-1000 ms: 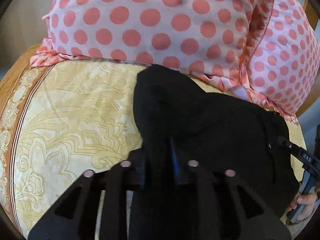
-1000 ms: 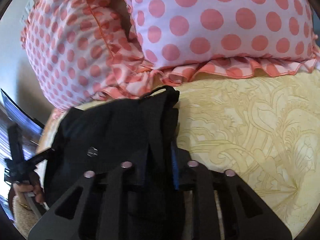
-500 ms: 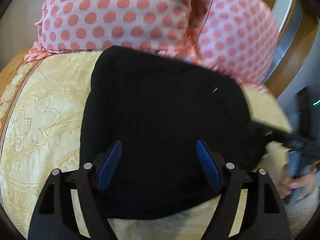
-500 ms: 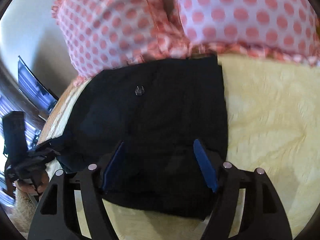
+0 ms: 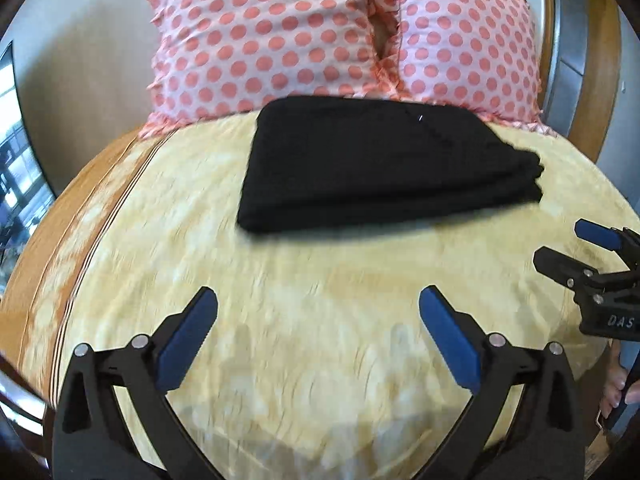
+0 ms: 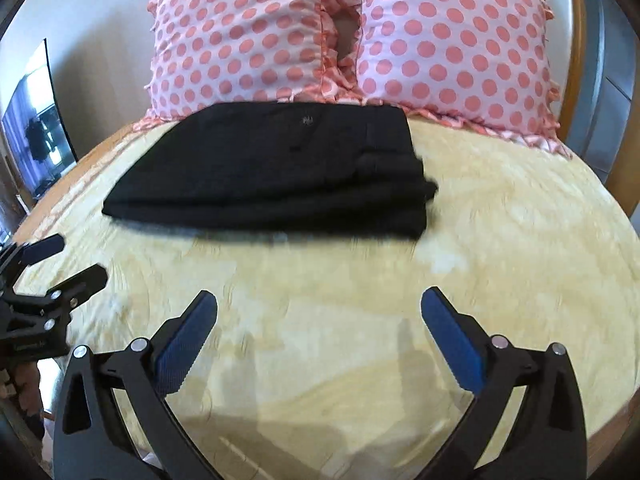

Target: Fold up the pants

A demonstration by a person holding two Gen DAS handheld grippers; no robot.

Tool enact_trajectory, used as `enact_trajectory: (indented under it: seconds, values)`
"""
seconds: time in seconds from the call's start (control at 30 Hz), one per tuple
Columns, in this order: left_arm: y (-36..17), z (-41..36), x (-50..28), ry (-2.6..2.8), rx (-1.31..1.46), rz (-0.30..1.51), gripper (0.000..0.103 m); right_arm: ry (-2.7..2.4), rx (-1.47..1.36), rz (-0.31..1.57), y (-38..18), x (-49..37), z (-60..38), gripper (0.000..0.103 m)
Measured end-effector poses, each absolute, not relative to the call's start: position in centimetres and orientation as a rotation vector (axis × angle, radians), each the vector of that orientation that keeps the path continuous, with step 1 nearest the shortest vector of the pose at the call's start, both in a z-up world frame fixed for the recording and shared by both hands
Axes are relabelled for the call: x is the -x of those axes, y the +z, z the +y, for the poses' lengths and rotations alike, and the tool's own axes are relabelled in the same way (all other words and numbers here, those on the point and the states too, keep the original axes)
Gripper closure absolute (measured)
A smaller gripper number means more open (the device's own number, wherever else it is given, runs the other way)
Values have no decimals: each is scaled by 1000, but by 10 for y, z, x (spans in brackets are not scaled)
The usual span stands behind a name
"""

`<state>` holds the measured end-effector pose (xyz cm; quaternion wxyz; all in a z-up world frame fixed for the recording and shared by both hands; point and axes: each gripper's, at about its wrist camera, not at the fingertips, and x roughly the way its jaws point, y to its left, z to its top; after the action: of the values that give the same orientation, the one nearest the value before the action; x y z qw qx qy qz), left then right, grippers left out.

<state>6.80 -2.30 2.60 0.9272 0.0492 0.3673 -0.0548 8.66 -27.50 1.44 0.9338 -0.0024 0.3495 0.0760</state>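
Observation:
The black pants (image 5: 372, 164) lie folded in a flat stack on the yellow bedspread (image 5: 304, 320), just in front of the pillows; they also show in the right wrist view (image 6: 276, 176). My left gripper (image 5: 318, 300) is open and empty, well back from the pants. My right gripper (image 6: 319, 300) is open and empty too, equally far back. The right gripper shows at the right edge of the left wrist view (image 5: 588, 256); the left gripper shows at the left edge of the right wrist view (image 6: 52, 264).
Two pink pillows with coral dots (image 5: 280, 36) (image 6: 452, 44) lean at the head of the bed. A wooden headboard (image 5: 600, 60) stands behind them at right. The bedspread's orange border (image 5: 60, 232) runs along the left edge. A dark screen (image 6: 36, 128) hangs on the left wall.
Both grippers let go of the pants, opened, and pulled back toward me. The pants now lie flat and folded on the bed.

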Motion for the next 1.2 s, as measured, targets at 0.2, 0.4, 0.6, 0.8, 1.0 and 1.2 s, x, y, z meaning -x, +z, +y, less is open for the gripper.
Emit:
enact_trajectory:
  seconds: [0.2, 0.4, 0.6, 0.8, 1.0, 1.2]
  values:
    - [14, -13, -59, -81, -81, 776, 2, 104, -3, 736, -2, -79, -268, 1]
    - [6, -9, -56, -55, -46, 758, 2, 69, 4, 699, -6, -73, -264, 1]
    - [3, -10, -48, -28, -36, 700, 2, 55, -4, 640, -10, -66, -263, 1]
    - [2, -8, -47, -25, -34, 684, 2, 40, -8, 617, -11, -63, -263, 1]
    - [2, -7, -46, -25, -35, 681, 2, 38, -8, 615, -11, -63, -263, 1]
    - [2, -8, -46, -25, -35, 681, 2, 39, -7, 616, -11, -63, -263, 1]
